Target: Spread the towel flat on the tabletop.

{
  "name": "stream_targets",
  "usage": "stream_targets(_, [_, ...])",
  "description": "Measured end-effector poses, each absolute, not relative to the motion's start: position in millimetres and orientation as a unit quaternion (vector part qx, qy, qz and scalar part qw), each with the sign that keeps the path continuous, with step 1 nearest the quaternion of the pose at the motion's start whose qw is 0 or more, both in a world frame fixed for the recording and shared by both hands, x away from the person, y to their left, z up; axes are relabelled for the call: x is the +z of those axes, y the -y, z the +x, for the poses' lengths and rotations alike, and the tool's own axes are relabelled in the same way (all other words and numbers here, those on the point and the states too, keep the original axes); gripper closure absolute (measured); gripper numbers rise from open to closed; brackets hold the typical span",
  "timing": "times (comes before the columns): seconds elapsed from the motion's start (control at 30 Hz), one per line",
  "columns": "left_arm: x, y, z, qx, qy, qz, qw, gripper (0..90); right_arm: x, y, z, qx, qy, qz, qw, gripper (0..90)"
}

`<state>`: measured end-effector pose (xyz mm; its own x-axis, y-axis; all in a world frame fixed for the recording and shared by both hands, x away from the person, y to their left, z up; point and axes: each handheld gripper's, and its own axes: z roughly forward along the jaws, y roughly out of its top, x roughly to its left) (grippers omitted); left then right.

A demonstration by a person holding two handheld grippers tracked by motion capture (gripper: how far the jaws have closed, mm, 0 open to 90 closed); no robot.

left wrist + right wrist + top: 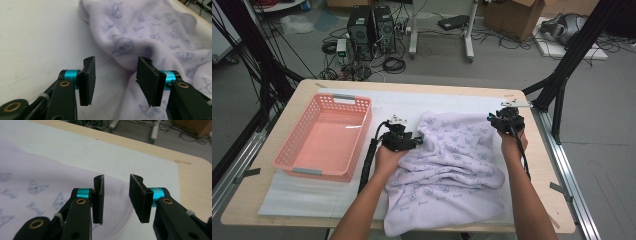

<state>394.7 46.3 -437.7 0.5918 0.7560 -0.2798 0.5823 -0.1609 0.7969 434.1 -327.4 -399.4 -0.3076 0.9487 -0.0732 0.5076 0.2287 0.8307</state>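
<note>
Looking from the high view, a lilac towel (447, 170) lies crumpled in the middle of the worktop (272, 200), right of a pink basket (324, 137). The left gripper (417, 141) sits at its upper left edge, the right gripper (490, 118) at its upper right corner.

Left gripper view: the fingers (88, 80) are released, with a fold of towel (140, 37) just beyond them. If they close here, they may catch two layers together.

Right gripper view: the fingers (98, 198) stand apart, grasping nothing, above the towel corner (117, 207). The hem is thin and flat, so it may slip away, and the paper sheet (75, 150) underneath could be pinched instead.
</note>
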Motion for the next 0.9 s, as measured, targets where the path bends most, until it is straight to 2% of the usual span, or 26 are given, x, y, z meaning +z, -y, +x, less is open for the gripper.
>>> stream_targets(0.13, [-443,-25,396,0.085,-0.421,0.779,0.456,46.0,-392,336,419,0.386,-0.726,0.494,0.284,62.2])
stream_targets(0.23, [-446,-7,395,0.085,-0.397,0.805,0.434,49.8,-392,340,410,0.391,-0.738,0.483,0.264,61.7])
stream_targets(0.3, [-446,3,390,0.098,-0.37,0.821,0.424,64.3,-393,340,405,0.385,-0.75,0.474,0.255,61.4])
stream_targets(0.37, [-443,4,389,0.104,-0.371,0.825,0.413,86.1,-399,341,400,0.375,-0.76,0.473,0.241,60.7])
stream_targets(0.43, [-440,-4,390,0.099,-0.392,0.818,0.409,86.8,-405,341,397,0.369,-0.766,0.475,0.228,60.5])
stream_targets(0.53, [-431,-31,388,0.126,-0.426,0.795,0.412,87.0,-414,338,397,0.358,-0.783,0.477,0.177,58.5])
stream_targets(0.7, [-415,-82,381,0.168,-0.468,0.767,0.406,87.1,-425,315,389,0.347,-0.805,0.451,0.167,55.9])
stream_targets(0.8, [-409,-90,376,0.177,-0.467,0.76,0.416,87.0,-434,300,386,0.343,-0.818,0.436,0.151,55.0])
stream_targets(0.87, [-407,-89,373,0.171,-0.459,0.763,0.42,87.0,-440,291,384,0.334,-0.834,0.414,0.15,57.3])
stream_targets(0.9, [-407,-87,372,0.167,-0.455,0.766,0.422,86.9,-440,288,381,0.326,-0.839,0.4,0.171,63.9])
